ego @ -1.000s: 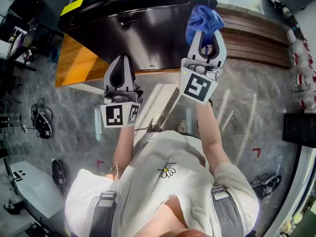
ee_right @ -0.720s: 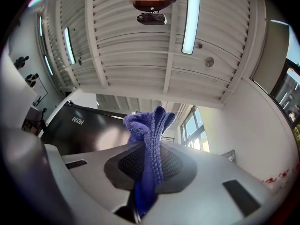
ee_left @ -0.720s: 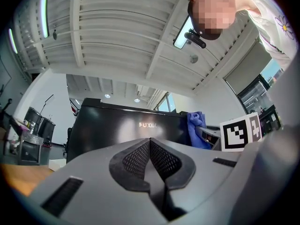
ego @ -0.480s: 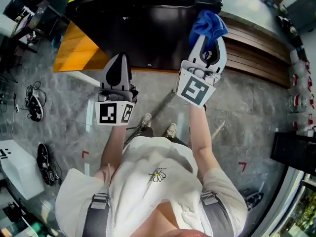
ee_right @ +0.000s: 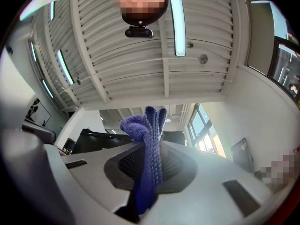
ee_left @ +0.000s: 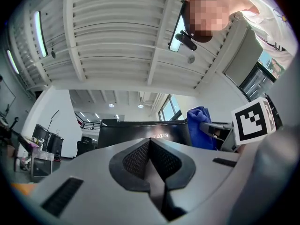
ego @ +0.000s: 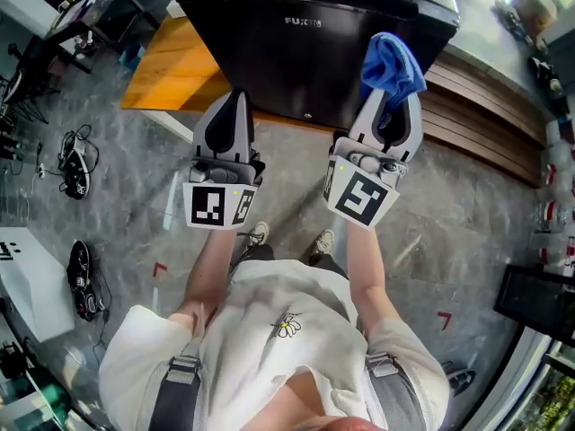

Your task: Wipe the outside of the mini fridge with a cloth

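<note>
The mini fridge [ego: 305, 52] stands at 12 o'clock in the head view on a wooden surface [ego: 171, 70], whose bare corner juts out at 10 o'clock. The fridge's lower front edge runs just beyond both tongs, and open grey floor [ego: 126, 205] spreads below it.

Only the right gripper view shows the right tongs [ego: 392, 106] pinching the blue cloth [ee_right: 150, 144], a fold standing up between the jaws. The head view puts that cloth over the fridge's corner at 1 o'clock; whether it touches I cannot tell. The left gripper view shows the left tongs [ee_left: 150, 142] closed on nothing.

Both forearms reach toward 12 o'clock, the right further ahead.
</note>
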